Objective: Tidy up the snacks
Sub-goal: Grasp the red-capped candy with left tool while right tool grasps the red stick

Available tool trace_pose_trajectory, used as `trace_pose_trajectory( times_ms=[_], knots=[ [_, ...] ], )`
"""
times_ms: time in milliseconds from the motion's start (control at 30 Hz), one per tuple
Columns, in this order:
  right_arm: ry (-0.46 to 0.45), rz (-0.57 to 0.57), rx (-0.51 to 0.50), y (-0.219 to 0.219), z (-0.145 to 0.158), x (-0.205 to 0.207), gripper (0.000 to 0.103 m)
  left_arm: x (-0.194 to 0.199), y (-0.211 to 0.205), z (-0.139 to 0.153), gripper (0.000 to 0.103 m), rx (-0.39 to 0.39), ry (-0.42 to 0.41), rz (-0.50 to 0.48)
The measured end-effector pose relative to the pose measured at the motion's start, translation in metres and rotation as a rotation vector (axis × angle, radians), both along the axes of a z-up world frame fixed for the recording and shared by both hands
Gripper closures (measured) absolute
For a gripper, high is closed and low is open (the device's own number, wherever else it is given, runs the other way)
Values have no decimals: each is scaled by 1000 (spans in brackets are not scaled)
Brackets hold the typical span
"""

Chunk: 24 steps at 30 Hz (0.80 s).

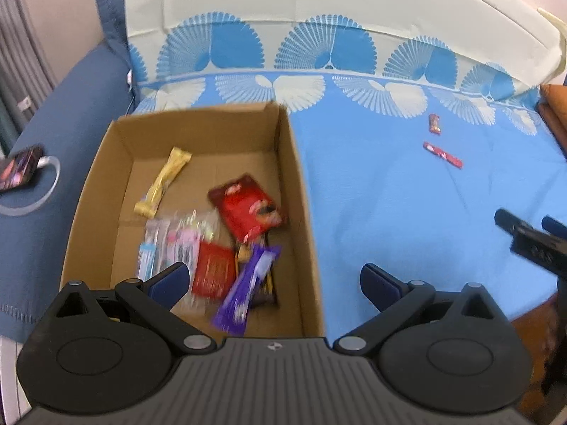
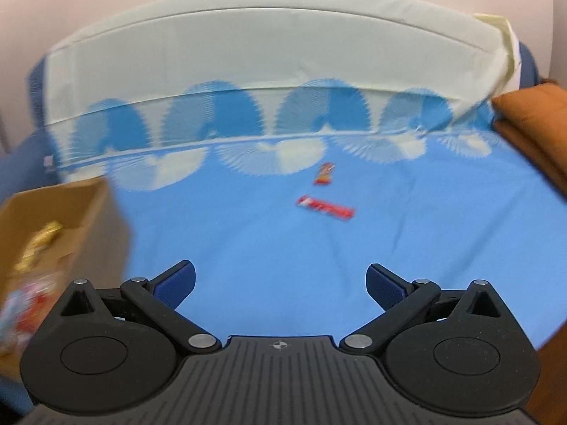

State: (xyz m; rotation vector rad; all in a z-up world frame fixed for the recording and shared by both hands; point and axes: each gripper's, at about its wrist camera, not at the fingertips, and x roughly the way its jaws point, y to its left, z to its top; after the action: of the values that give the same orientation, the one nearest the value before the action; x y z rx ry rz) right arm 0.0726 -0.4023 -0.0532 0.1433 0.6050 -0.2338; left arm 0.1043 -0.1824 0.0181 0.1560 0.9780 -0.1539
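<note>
- Left gripper [image 1: 274, 283] was spread wide with nothing between its blue pads; it hovered over the near edge of a cardboard box [image 1: 297, 177].
- Just beyond its left finger, inside the box, lay a purple wrapper [image 1: 248, 290], tilted, its near end toward the box's near wall.
- Beside that, to the left, was a flat red packet [image 1: 214, 269]; further left, a bundle of clear and pink wrapped sweets [image 1: 177, 241]. Blur hid the print.
- A larger red pouch [image 1: 248, 209] lay farther in, near the box's right wall. A gold bar [image 1: 163, 184] lay tilted toward the far left corner.
- The box stood on the left part of a blue cloth with a white fan pattern [image 1: 389, 194].
- Right gripper [image 2: 280, 283] was likewise spread, empty, held above bare blue cloth. In the left wrist view its black body showed at the right edge [image 1: 531, 244].
- Ahead of the right gripper, well apart from it, a long red bar [image 2: 326, 208] lay on the cloth; a small red and orange packet [image 2: 323, 173] lay just beyond, not touching it.
- Both lay well to the right of the box, outside it.
- At far left, on a dark blue armrest [image 1: 71, 113], lay a phone [image 1: 19, 171] with a white cable attached.
- An orange cushion [image 2: 531, 124] sat at the cloth's far right edge.
- The right wrist view was motion-blurred.
</note>
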Motion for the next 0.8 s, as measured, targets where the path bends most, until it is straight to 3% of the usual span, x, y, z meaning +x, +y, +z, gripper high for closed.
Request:
trace_pose_trajectory(
  times_ms=[133,300,533,633,667,733,800],
  knots=[
    [21,-27,-50,-52,-39,68,1,42,-26,-2,0,21,-5,-8],
    [108,-66,-44,-100,-96,159,1,109,-61,-18,0,-13,74,0],
    [221,33,-27,-132,-156,252,0,191,-112,-54,0,-27,132,-29],
    [144,13,-9,-149,-156,264,1,225,-134,-70,0,-22,93,-71],
    [132,0,8,-157,-155,264,3,236,-141,-76,0,-16,88,-83],
    [108,-38,21,-168,-153,259,21,265,-163,-90,0,-19,91,-134],
    [96,-25,8,-177,-147,251,45,290,-185,-102,0,-24,89,-183]
  ],
)
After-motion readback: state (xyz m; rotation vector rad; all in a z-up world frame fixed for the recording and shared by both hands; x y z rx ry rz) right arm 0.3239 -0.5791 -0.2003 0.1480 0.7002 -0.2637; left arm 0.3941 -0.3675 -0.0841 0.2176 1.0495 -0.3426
